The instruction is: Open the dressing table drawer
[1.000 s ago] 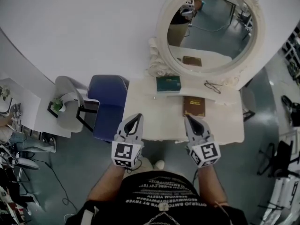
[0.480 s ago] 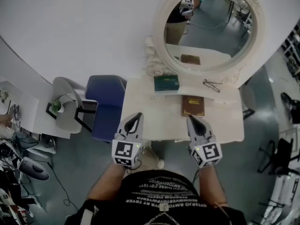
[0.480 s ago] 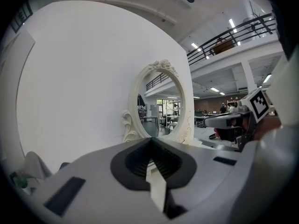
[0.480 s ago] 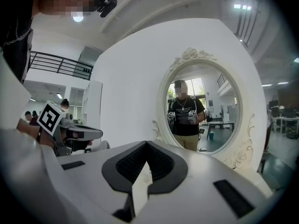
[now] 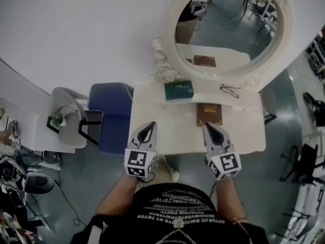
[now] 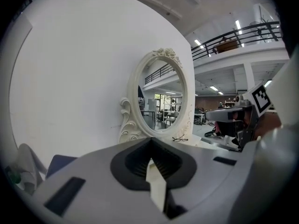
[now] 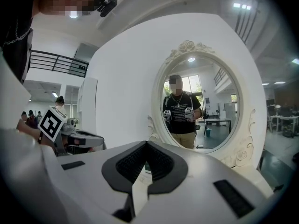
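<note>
The white dressing table (image 5: 177, 121) stands against the wall under an oval mirror (image 5: 228, 29). Its drawer front is hidden below the top in the head view. My left gripper (image 5: 147, 128) hovers over the table's front left part with its jaws shut and nothing between them. The right gripper (image 5: 209, 128) hangs over the front right part, just short of a brown book (image 5: 209, 114), and is also shut and empty. In the left gripper view the left gripper (image 6: 150, 148) points toward the mirror (image 6: 161, 101). The right gripper (image 7: 145, 153) faces the mirror (image 7: 198, 106) too.
A green box (image 5: 178, 91) and a pair of glasses (image 5: 229, 90) lie on the raised back shelf. A blue chair (image 5: 109, 116) stands left of the table. Beyond it is a small side table with a plant (image 5: 66, 121). Cables and clutter lie on the floor at far left.
Both grippers have sunk a little and edged along the table's front, the left one more. The view has shifted slightly. The jaws stay as they were.
</note>
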The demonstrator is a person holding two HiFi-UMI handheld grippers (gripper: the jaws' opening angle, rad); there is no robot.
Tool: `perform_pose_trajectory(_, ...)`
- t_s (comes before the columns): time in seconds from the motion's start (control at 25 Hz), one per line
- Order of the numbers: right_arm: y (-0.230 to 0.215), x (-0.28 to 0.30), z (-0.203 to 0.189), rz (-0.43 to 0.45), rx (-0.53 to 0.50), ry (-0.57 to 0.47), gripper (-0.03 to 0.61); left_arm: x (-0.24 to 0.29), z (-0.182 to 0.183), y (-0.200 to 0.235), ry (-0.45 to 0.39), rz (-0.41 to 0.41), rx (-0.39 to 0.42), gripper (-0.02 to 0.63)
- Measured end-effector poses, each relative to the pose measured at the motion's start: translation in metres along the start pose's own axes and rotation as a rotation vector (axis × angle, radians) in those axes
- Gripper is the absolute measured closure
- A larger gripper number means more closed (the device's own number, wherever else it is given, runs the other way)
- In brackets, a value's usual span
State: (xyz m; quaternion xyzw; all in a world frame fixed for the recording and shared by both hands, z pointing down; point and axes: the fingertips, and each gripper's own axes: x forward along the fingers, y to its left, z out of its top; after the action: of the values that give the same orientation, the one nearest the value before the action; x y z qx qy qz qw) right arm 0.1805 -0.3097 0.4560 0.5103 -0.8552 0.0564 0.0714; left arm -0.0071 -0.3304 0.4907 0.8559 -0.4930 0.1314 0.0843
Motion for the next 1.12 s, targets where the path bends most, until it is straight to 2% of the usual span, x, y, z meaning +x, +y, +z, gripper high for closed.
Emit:
perform_pose_trajectory(0.24, -0.011, 0.023, 0.004, -0.014, 0.003, 0.013, 0.575, 0.031, -0.016, 0.017, 0.065, 0.026, 0.045, 0.611)
perform_pose_trajectory(0.68, -0.036, 0.061, 0.000, -0.033, 0.014, 0.041, 0.575, 0.085, -0.052, 0.028, 0.164, -0.001, 0.047, 0.611)
perform_pose_trajectory(1.12, -0.054, 0.084, -0.012, -0.047, 0.026, 0.079, 0.575, 0.128, -0.099, 0.041, 0.273, -0.003, 0.009, 0.592)
